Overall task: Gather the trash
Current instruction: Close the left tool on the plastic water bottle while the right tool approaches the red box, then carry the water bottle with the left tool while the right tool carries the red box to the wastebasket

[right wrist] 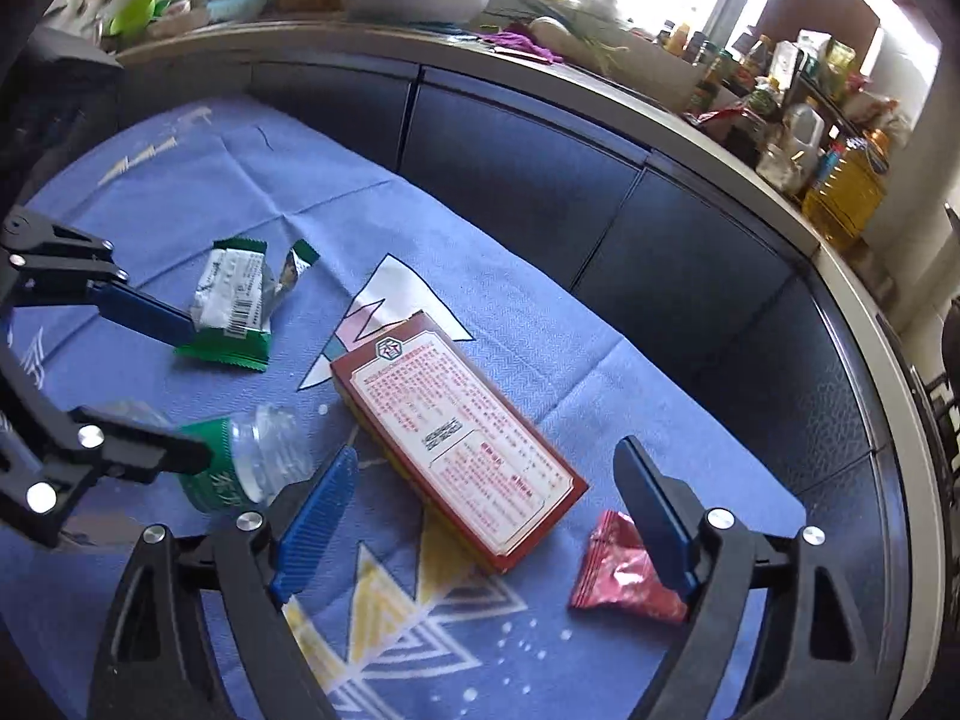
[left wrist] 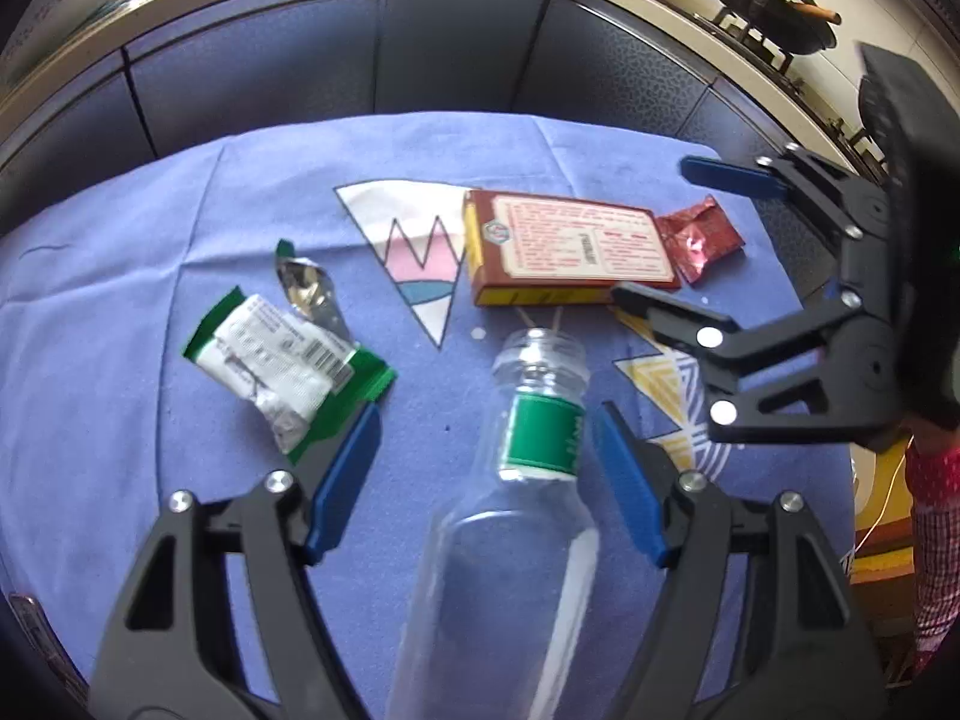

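Bottle [left wrist: 528, 480], clear plastic and uncapped, lies on the cloth-covered bench [left wrist: 150, 252] with its mouth pointing far, between the spread fingers of the left gripper [left wrist: 489, 474]; neither pad appears to touch it. Empty and thin-walled, it should be light, slick and easily dented; the green-labelled neck looks the firmest place to pinch. A green wrapper [left wrist: 282, 360] lies to the left, a box [left wrist: 570, 246] far of the bottle, a red wrapper [left wrist: 699, 237] to the right.

Right wrist view: the right gripper [right wrist: 486, 516] hangs spread over the near end of the box [right wrist: 456, 438], gripping nothing. The box, stiff card, is best taken across its narrow width. The red wrapper [right wrist: 618, 570], near right, and the green wrapper [right wrist: 231, 306], far left, are limp foil, crushable anywhere. The bottle [right wrist: 252, 456] lies left.
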`<state>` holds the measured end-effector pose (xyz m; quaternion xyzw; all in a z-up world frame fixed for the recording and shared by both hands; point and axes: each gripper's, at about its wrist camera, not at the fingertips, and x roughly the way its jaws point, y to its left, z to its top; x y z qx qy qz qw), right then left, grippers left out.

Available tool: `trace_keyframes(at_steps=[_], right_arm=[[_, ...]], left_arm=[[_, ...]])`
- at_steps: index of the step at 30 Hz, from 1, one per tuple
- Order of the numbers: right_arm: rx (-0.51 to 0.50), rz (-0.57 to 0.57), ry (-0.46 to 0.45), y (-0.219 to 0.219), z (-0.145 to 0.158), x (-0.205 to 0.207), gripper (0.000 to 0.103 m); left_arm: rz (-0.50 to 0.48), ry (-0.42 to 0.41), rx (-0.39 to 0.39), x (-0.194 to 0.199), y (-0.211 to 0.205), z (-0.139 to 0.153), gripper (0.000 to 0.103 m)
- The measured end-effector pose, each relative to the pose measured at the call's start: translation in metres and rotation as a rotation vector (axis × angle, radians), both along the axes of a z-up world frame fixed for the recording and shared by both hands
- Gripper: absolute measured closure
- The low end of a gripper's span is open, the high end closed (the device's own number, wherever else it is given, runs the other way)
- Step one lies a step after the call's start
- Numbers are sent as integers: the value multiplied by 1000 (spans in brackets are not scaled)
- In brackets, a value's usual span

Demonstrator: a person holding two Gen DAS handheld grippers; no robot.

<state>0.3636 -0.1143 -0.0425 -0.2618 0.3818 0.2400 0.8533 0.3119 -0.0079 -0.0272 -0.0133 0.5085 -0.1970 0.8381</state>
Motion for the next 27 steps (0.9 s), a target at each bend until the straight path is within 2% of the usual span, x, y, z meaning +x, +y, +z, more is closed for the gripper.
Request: trace_keyframes(at_steps=[4,6,8,9,11,13,16,19,27], right_arm=[[-54,3,63,-1,-21,20,17],[-63,2,93,0,-30,25,17],[-46,-6,134,-2,-38,27,17],[-30,-12,147,-3,-39,25,23],[0,-14,133,-8,-36,19,27],[55,-12,117,-14,-29,7,33],[147,-45,84,-25,-13,-19,35],[245,-104,93,-36,-5,-55,36],[653,-343,149,-91,-15,-183,37]], left_arm=[[-72,-19,52,-1,-22,2,36],[-102,-15,103,1,-37,-4,52],[-120,11,148,5,-47,-14,63],[-124,20,160,6,-50,-19,63],[-120,8,154,4,-48,-19,64],[-109,0,157,-2,-42,-17,64],[-85,-26,146,-17,-27,-8,64],[-64,-54,105,-40,-12,2,64],[-10,-95,-10,-91,5,24,64]])
